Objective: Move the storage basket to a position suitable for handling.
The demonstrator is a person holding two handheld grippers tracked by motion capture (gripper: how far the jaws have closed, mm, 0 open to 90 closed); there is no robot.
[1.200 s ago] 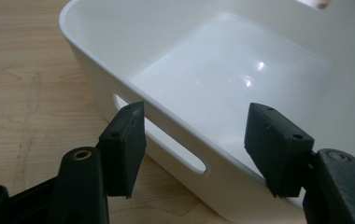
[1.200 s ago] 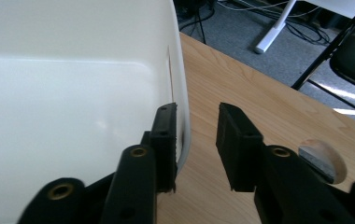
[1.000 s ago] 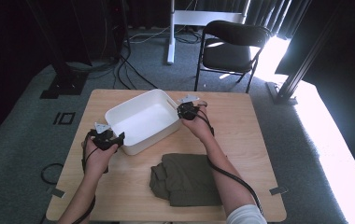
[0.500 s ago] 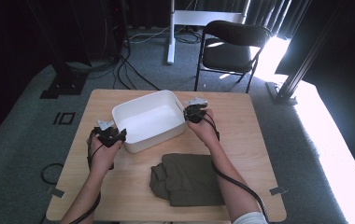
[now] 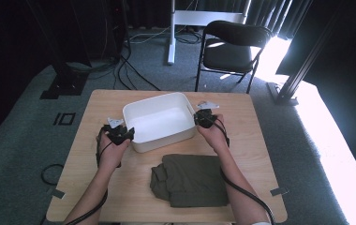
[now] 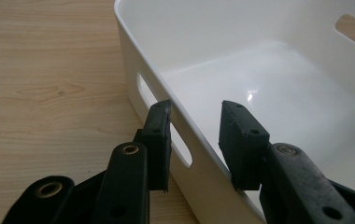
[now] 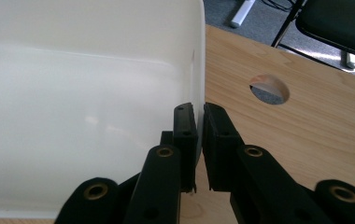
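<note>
One white plastic bin (image 5: 159, 122), empty and glossy inside, with a slot handle in each end wall, stands on the desk (image 5: 87, 164) behind a folded olive garment (image 5: 192, 180). The right gripper (image 7: 199, 116) is clamped on its thin end wall. The left gripper (image 6: 194, 128) has just been closing, its jaws astride the other end wall, not yet pressing.

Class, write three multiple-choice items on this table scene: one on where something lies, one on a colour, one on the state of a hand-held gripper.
1. Where does the folded garment lie?
A. inside the tub
B. on the table, nearer the person than the tub
C. on the chair

2. What colour is the tub?
A. white
B. blue
C. red

3. How is the right hand-held gripper?
A. open in the air
B. shut on the tub's wall
C. holding the garment

Answers: B, the high view shows it between tub and person; A, every view shows white plastic; B, its jaws pinch the wall.
</note>
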